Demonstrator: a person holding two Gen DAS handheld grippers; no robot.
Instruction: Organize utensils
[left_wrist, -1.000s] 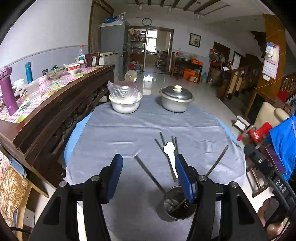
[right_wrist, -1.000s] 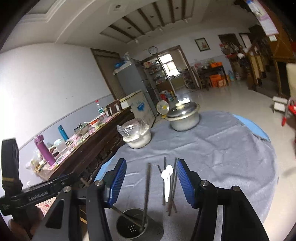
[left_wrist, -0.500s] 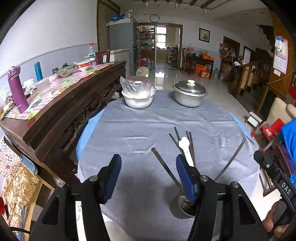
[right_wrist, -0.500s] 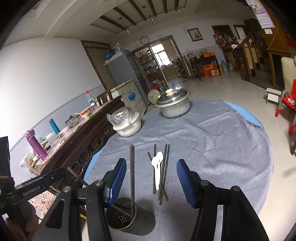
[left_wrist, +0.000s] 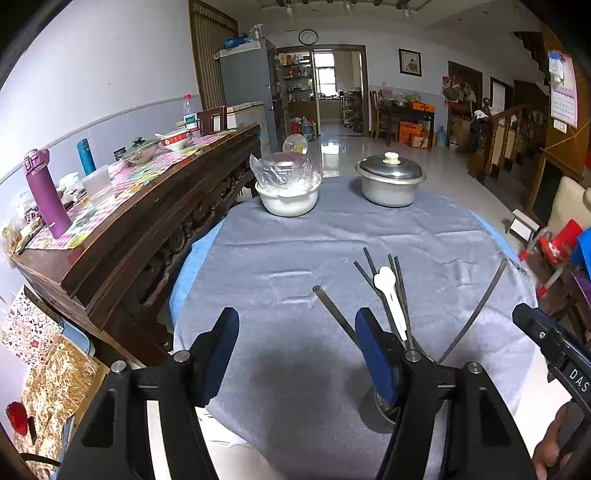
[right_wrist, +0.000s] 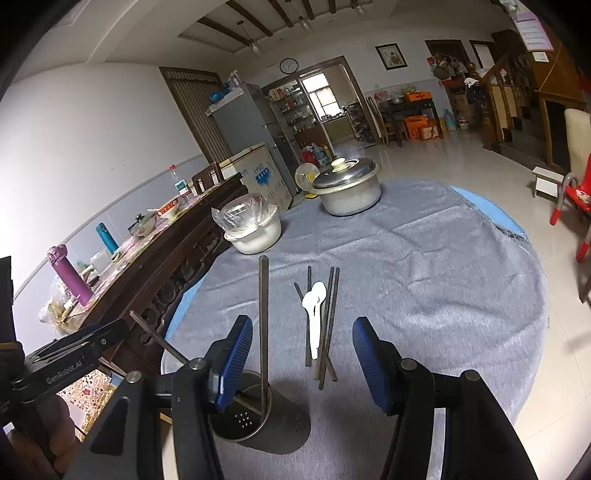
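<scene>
A perforated metal utensil holder (right_wrist: 251, 417) stands at the near edge of the grey-clothed round table (right_wrist: 424, 266). Two dark chopsticks are in it, one upright (right_wrist: 263, 314) and one leaning left (right_wrist: 159, 341). Loose chopsticks (right_wrist: 330, 314) and two white spoons (right_wrist: 314, 314) lie on the cloth just beyond it. My right gripper (right_wrist: 303, 354) hovers open above them, its left finger over the holder's rim. My left gripper (left_wrist: 297, 350) is open over bare cloth. Its right finger hides most of the holder (left_wrist: 384, 406), and the spoons (left_wrist: 388, 291) lie past that finger.
A white bowl under plastic wrap (left_wrist: 288, 192) and a lidded metal pot (left_wrist: 389, 184) stand at the table's far side. A dark wooden sideboard (left_wrist: 147, 206) with bottles and dishes runs close along the left. A red chair (right_wrist: 576, 199) stands on the floor at right.
Both views have shifted slightly: the right camera has tipped down and the left has turned a little left. The left jaws stand a bit wider. The utensils and holder have not moved.
</scene>
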